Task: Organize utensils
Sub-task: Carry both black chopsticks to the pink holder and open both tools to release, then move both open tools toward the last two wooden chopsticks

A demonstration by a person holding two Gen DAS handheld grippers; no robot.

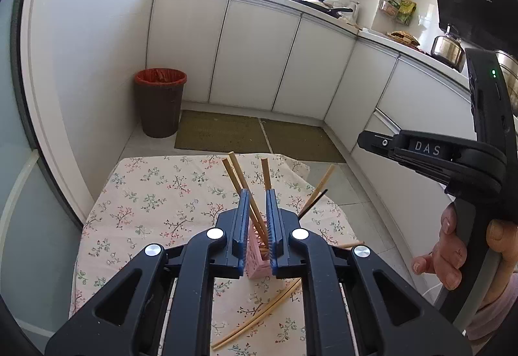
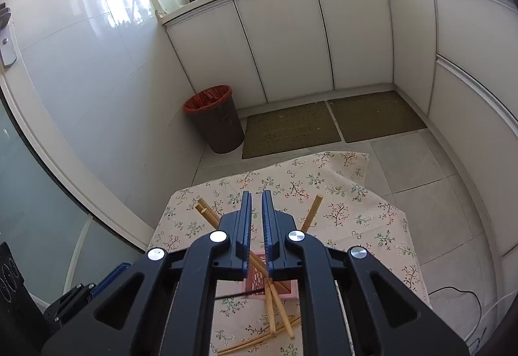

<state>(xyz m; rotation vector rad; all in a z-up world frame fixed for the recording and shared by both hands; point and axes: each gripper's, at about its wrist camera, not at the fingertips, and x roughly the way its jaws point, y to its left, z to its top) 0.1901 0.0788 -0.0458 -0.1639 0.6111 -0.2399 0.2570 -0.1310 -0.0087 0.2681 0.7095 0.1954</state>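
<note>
A pink slotted utensil holder (image 1: 257, 254) stands on the floral tablecloth (image 1: 155, 203) with several wooden chopsticks (image 1: 241, 181) and one black one (image 1: 312, 203) leaning out of it. My left gripper (image 1: 258, 202) hovers over the holder, jaws a small gap apart, with chopsticks seen between them but nothing held. Two loose chopsticks (image 1: 259, 314) lie on the cloth nearer me. My right gripper (image 2: 256, 199) is above the holder (image 2: 275, 284), jaws slightly apart and empty. Its body (image 1: 453, 158) shows at the right of the left wrist view.
A brown bin with a red liner (image 1: 160, 101) stands on the floor by the wall. White cabinets (image 1: 259, 54) and two green mats (image 1: 259, 135) lie beyond the table. More loose chopsticks (image 2: 275, 320) lie on the cloth.
</note>
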